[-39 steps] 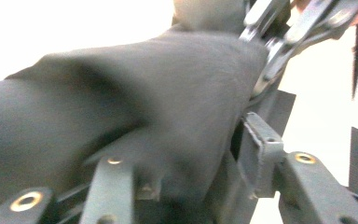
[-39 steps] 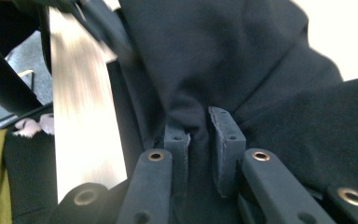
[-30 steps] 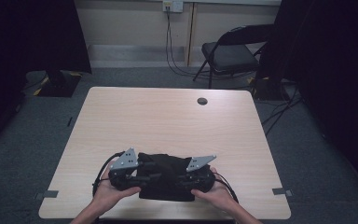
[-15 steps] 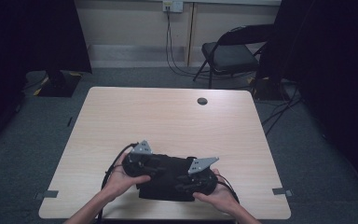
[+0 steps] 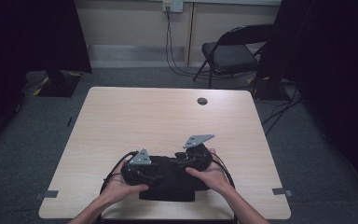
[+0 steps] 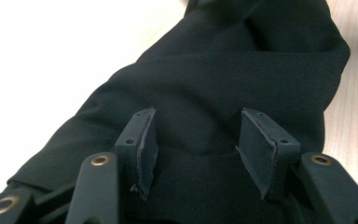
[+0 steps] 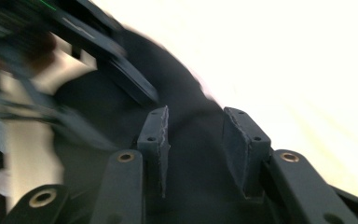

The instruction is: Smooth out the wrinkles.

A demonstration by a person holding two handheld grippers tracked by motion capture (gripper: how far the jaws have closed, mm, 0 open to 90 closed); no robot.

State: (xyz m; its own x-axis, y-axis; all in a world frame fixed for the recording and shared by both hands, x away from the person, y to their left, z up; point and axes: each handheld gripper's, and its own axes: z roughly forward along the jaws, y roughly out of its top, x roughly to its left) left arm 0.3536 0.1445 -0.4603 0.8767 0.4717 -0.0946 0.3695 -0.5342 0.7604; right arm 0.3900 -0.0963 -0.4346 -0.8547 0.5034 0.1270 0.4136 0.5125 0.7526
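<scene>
Black cloth (image 5: 168,184), folded in a low heap, lying on the wood table (image 5: 168,121) at its near edge, between both hands. Seen close in the left gripper view (image 6: 223,70) as thick, soft folds over pale tabletop.

Left gripper (image 5: 137,170) down at the cloth's left end, held in the left hand (image 5: 121,186). Jaws just widened, pads (image 6: 145,147) standing apart with cloth lying in the gap and under them, not pinched: released.

Right gripper (image 5: 193,158) at the cloth's right end, in the right hand (image 5: 212,175), its grey plate tipped up. Jaws likewise just widened; in the right gripper view, pads (image 7: 160,135) apart above dark cloth (image 7: 191,186), nothing clamped between. Picture blurred there, with the left gripper (image 7: 98,51) showing farther off at upper left.

Dark round grommet (image 5: 202,101) near the table's far edge, well apart from the cloth. Folding chair (image 5: 233,51) on the carpet beyond.
</scene>
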